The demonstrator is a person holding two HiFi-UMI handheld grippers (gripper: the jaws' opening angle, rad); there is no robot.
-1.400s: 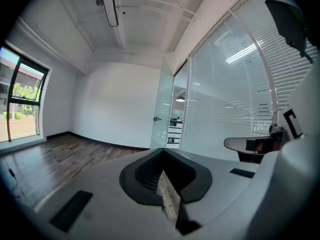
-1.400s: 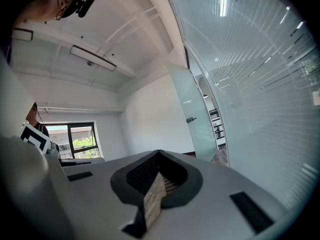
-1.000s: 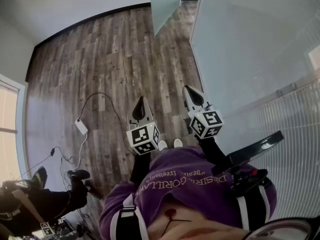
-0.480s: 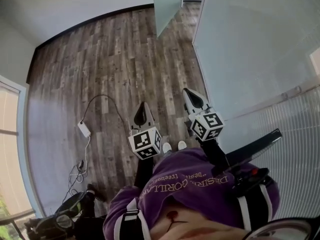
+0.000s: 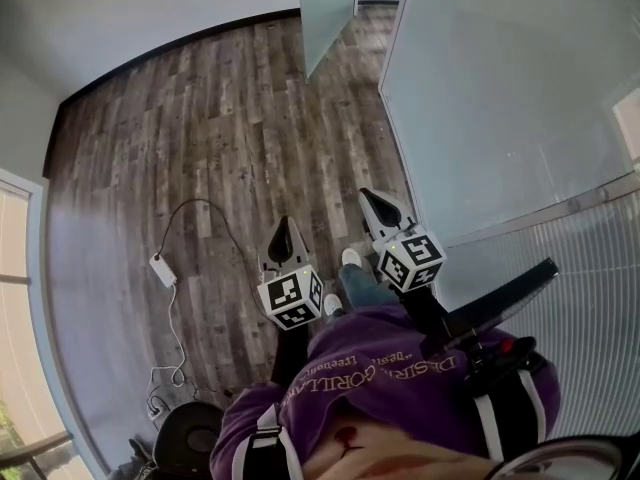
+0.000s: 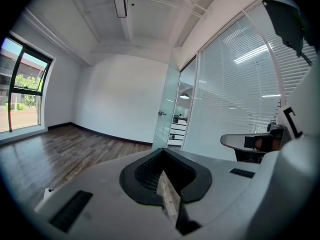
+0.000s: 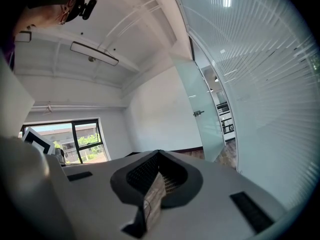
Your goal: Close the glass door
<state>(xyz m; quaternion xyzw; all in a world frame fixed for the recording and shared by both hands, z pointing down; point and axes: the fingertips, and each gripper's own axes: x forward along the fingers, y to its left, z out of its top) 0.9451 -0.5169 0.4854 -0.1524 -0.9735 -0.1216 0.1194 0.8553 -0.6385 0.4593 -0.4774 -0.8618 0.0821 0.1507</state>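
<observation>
**Bare room, door not yet closed**

Wood floor runs ahead to the door, which stands ajar at the far end beside the glass wall. I judge the whole closing is left. Left tongs: jaws together, empty, touching nothing. Right tongs: likewise, well short of the door.

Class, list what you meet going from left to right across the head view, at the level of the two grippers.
Window → charger → left hand-held gripper → right hand-held gripper → glass wall.
</observation>
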